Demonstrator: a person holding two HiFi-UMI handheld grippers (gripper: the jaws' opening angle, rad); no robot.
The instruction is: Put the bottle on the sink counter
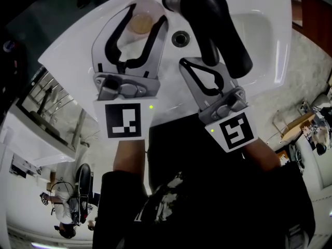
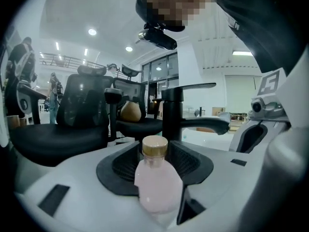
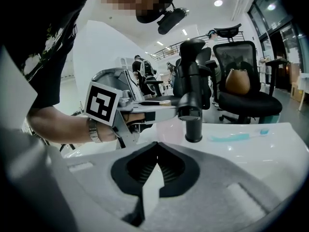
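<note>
Looks basically done to me: the pink bottle (image 2: 157,182) stands upright on the sink surface (image 1: 78,48) beside the faucet (image 1: 218,25), left gripper (image 1: 144,15) fingers apart around it, right gripper (image 3: 155,146) pinched together empty, only backing away left.

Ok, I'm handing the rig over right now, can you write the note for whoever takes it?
Left gripper: jaws apart around the pink bottle, apparently not pressing it.
Right gripper: jaws together, empty, beside the black faucet.
Bottle: upright on the white sink counter, left of the faucet.
Done: bottle looks placed.
Left: back the left gripper off without tipping it.
</note>
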